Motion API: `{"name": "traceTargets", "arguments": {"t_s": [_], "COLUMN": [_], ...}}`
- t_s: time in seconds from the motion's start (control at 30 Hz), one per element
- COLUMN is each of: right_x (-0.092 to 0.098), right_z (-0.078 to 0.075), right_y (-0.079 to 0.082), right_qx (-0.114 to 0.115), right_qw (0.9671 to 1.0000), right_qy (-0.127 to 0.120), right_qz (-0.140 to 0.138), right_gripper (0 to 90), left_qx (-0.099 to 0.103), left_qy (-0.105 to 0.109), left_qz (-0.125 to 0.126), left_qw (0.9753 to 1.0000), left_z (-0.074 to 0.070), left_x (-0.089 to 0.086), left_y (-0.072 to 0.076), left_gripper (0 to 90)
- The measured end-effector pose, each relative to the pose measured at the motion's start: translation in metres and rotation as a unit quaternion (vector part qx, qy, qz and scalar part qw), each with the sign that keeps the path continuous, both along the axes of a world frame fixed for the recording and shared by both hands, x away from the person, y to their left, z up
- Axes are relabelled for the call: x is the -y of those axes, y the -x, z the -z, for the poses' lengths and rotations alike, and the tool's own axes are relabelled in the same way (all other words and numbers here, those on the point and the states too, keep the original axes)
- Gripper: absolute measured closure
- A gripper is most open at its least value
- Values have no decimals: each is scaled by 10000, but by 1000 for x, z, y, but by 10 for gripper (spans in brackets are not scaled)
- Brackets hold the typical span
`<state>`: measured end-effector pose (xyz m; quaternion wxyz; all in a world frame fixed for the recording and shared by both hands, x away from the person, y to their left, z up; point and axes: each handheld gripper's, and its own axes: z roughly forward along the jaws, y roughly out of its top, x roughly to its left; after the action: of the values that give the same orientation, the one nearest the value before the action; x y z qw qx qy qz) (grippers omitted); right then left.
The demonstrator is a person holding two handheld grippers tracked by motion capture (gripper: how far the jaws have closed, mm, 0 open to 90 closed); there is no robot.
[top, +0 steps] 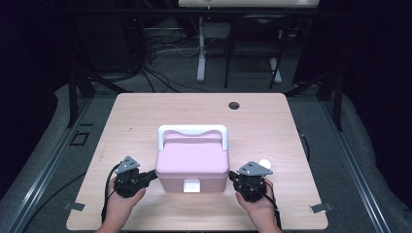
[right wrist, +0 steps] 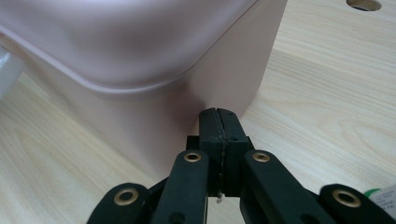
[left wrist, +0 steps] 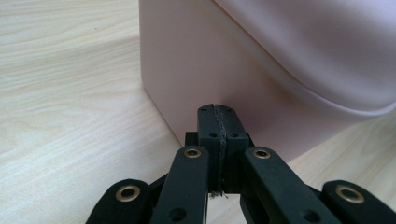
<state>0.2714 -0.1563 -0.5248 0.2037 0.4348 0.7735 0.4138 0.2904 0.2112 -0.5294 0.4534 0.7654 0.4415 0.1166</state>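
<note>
Pink box (top: 192,164) sat near the front of the surface (top: 145,111), both the left gripper (top: 151,175) and right gripper (top: 233,175) pressed together, tips against its sides. Looked like a squeeze-and-shift step; next needs even pressure.

Lab recording bay. Wooden worktop (top: 145,111) sits inside a black metal frame (top: 73,97). Loose cables (top: 165,46) trail over the grey floor (top: 170,73) behind.
</note>
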Motion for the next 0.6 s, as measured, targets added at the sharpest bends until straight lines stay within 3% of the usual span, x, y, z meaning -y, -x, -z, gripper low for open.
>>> {"name": "traceTargets", "arguments": {"t_s": [0.6], "right_x": [7], "right_z": [-2], "right_y": [25], "right_qx": [-6], "right_qw": [9999], "right_qy": [102], "right_qz": [-108], "right_gripper": [900], "left_qx": [-53], "left_qy": [-29], "left_qz": [237], "left_qw": [9997], "left_z": [-1], "left_x": [3], "left_y": [21], "left_gripper": [900]}}
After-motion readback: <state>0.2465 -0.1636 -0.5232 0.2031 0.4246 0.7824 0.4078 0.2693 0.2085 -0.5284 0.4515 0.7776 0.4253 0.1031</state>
